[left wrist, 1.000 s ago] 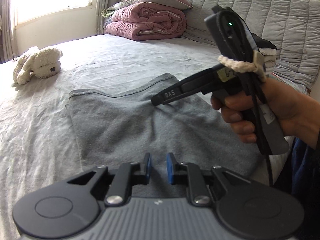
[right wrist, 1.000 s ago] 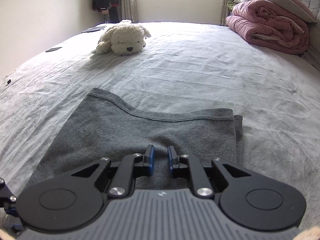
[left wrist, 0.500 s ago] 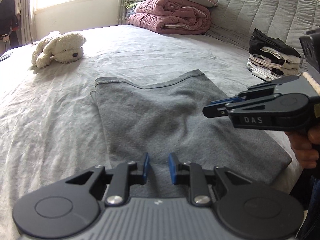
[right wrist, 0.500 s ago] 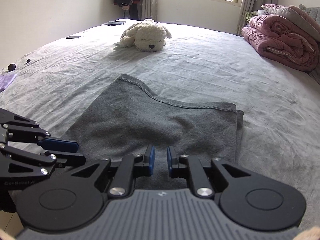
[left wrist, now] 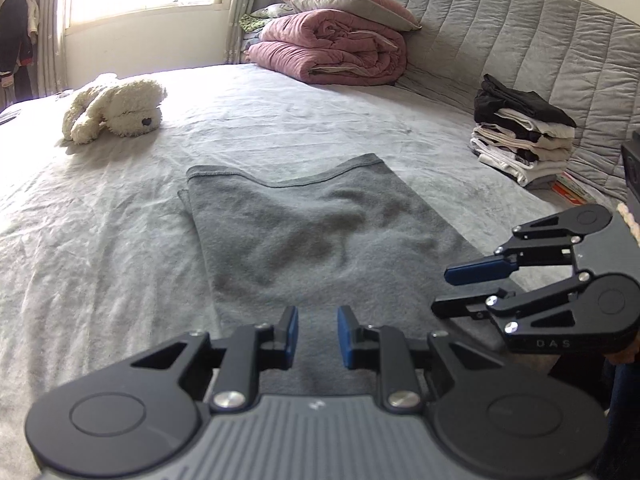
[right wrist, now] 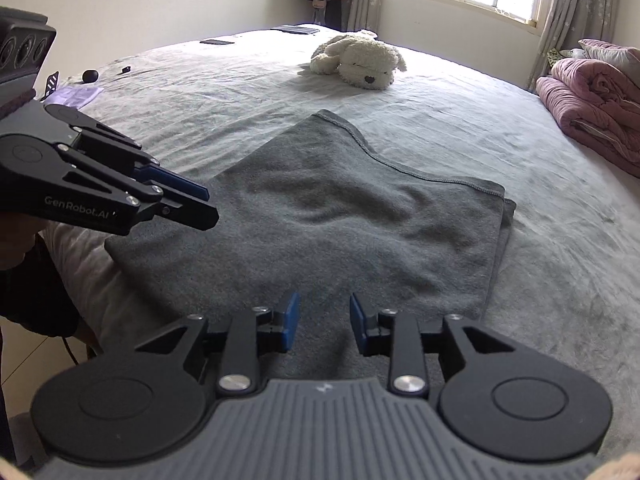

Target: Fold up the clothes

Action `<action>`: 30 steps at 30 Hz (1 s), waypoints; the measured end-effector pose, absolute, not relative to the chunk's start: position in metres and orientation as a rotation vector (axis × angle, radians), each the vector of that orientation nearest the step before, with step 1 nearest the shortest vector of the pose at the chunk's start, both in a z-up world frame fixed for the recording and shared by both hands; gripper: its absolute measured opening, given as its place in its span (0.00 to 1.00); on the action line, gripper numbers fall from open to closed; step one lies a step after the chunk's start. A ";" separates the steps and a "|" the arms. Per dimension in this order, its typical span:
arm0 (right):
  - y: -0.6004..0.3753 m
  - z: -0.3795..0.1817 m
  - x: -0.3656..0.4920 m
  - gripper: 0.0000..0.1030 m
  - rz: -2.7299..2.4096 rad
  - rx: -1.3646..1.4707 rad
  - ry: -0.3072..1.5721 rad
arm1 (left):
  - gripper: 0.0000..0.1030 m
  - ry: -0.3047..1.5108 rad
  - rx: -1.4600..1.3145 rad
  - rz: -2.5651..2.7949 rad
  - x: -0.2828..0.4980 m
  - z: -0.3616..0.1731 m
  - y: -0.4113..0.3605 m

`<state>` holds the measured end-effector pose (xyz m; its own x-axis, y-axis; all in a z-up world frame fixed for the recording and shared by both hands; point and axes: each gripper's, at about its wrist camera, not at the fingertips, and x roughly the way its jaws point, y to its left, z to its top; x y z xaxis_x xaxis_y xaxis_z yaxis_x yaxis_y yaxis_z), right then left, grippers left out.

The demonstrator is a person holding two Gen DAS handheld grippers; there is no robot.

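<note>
**Garment ahead of both grippers, long axis running away**

The left gripper [left wrist: 316, 336] hovered over the near left part of the grey garment [left wrist: 320, 236], jaws slightly apart and empty. The garment lay flat on the bed [left wrist: 100, 240], its long axis running from the near edge to the far hem. The right gripper [right wrist: 323, 326], at the near right part, had just been opening, nothing between its jaws. Both seemed about equally near.

garment [left wrist: 320, 236]: plain dark grey | bedsheet [left wrist: 100, 248]: pale grey | plush dog [left wrist: 116, 110]: cream, black nose | folded quilt [left wrist: 332, 56]: dusty pink | headboard [left wrist: 520, 40]: grey, quilted | gripper pads [left wrist: 478, 271]: blue
</note>
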<state>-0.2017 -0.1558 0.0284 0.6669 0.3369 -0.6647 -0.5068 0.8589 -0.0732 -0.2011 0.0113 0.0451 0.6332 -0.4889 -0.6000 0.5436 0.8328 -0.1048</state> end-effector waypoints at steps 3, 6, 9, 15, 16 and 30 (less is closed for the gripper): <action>-0.162 0.028 -0.204 0.33 0.469 -0.257 0.701 | 0.21 0.636 0.114 -0.653 -0.213 0.044 0.000; -0.180 0.027 -0.201 0.33 0.394 -0.224 0.744 | 0.21 0.670 0.168 -0.673 -0.217 0.035 -0.011; -0.206 0.028 -0.201 0.34 0.320 -0.125 0.800 | 0.21 0.716 0.207 -0.650 -0.213 0.022 -0.017; -0.263 0.026 -0.205 0.36 0.277 0.205 0.919 | 0.21 0.741 0.193 -0.648 -0.210 0.021 -0.016; -0.267 0.024 -0.205 0.36 0.283 0.253 0.940 | 0.21 0.742 0.195 -0.648 -0.210 0.021 -0.016; -0.292 0.006 -0.202 0.36 0.345 0.722 1.068 | 0.21 0.747 0.193 -0.650 -0.207 0.021 -0.017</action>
<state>-0.2024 -0.2922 0.0056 0.4583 0.5828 -0.6710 0.0803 0.7247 0.6843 -0.2074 -0.0174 0.0212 0.5494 -0.4795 -0.6843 0.6116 0.7888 -0.0617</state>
